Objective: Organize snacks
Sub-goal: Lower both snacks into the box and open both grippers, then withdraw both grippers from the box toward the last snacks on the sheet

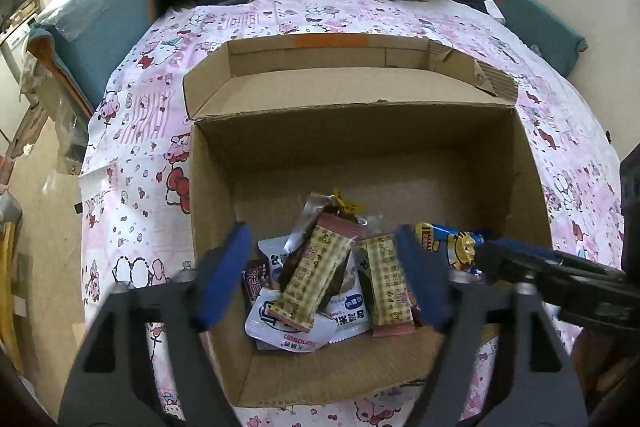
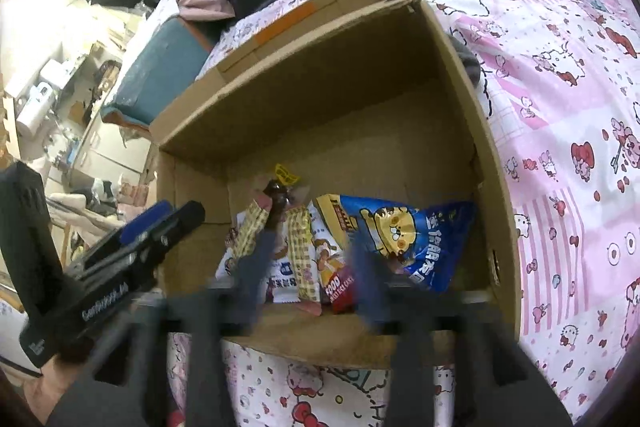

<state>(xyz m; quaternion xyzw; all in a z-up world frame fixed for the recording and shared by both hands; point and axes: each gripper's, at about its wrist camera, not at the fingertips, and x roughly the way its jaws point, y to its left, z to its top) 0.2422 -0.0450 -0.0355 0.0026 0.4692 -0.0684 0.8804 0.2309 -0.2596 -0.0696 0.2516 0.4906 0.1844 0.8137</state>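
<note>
Left wrist view: the left gripper [image 1: 322,277] is held over an open cardboard box [image 1: 528,163] set on a bed covered by a pink cartoon-print sheet [image 1: 132,155]. Its blue fingers [image 1: 224,275] are spread wide apart and nothing is gripped between them. The snacks [image 1: 316,275] are piled at the near end of the box floor, among them a blue packet with a yellow cartoon face [image 2: 404,227]. The right gripper [image 2: 316,275] is blurred above the near box edge, its fingers parted and empty.
</note>
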